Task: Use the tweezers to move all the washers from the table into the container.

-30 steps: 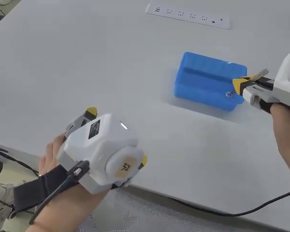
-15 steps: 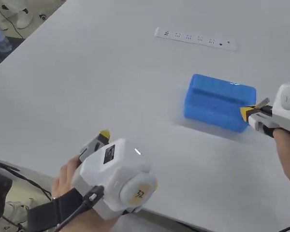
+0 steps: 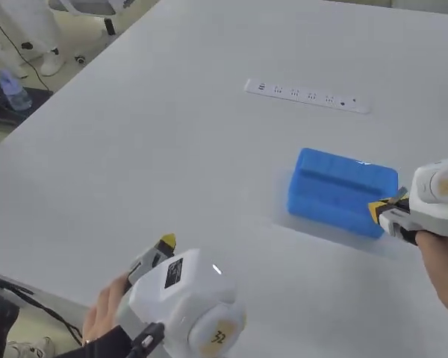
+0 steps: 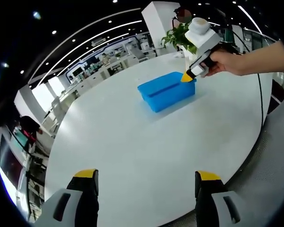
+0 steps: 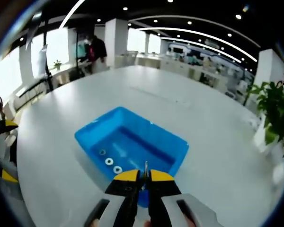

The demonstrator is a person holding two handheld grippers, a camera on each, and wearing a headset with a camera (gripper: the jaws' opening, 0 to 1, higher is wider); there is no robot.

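Item: right claw point(image 5: 141, 179), closed on the tweezers point(image 5: 146, 166), their tip hanging over the near rim of the blue container point(image 3: 336, 205).

Item: three washers point(image 5: 109, 161), on the container floor toward 7 o'clock in the right gripper view.

Item: left claw point(image 4: 146, 176), jaws wide apart and empty, over the counter point(image 3: 172, 149) near its 6 o'clock edge.

We cannot tell whether any washers remain on the counter.

Hazards, as we judge them:
- The tweezers may twist in the closed claw.
- The tip may knock the container's rim and slide it.
- A thin washer may skid on the smooth counter.
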